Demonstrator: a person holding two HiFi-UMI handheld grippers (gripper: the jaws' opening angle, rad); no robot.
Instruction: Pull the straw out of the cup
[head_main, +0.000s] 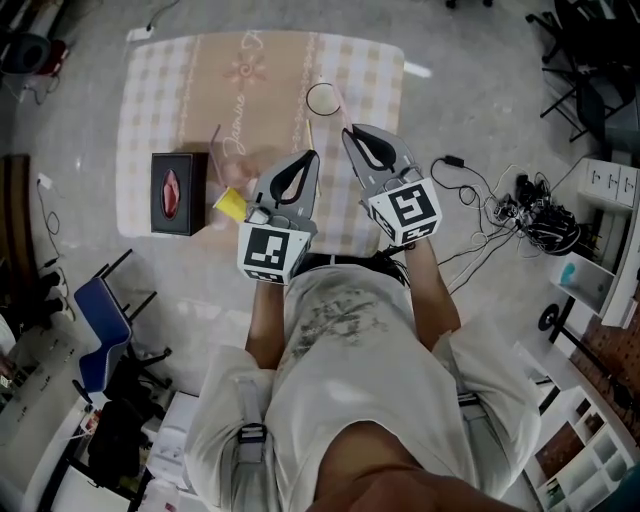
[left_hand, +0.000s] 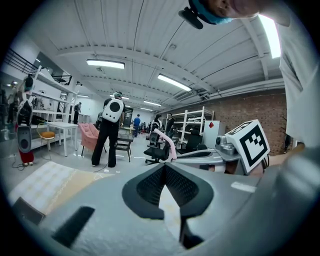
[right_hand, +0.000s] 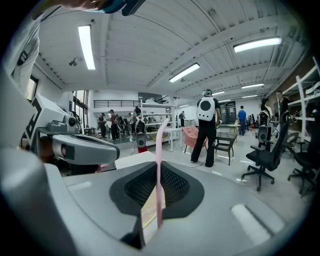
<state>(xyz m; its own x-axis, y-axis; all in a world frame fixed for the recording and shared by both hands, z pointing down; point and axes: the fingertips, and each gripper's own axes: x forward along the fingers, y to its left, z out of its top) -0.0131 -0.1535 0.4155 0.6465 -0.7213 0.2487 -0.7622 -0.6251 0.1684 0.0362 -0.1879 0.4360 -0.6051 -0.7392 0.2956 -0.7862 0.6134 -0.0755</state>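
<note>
- Left gripper (left_hand: 163, 169): jaws together, nothing between them.
- Cup (head_main: 322, 98): stands near the bench's (head_main: 160, 90) far edge.
- Straw (right_hand: 158, 150): long axis upright, top bent over; thin, pale pink; clamped in the right gripper's (right_hand: 158, 167) jaws, above the bench.

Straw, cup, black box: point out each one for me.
straw (right_hand: 158, 167): right gripper view, its shaft between the jaws.
cup (head_main: 323, 99): head view, middle of its open top.
black box (head_main: 193, 190): head view, its dark top beside the pink opening.
</note>
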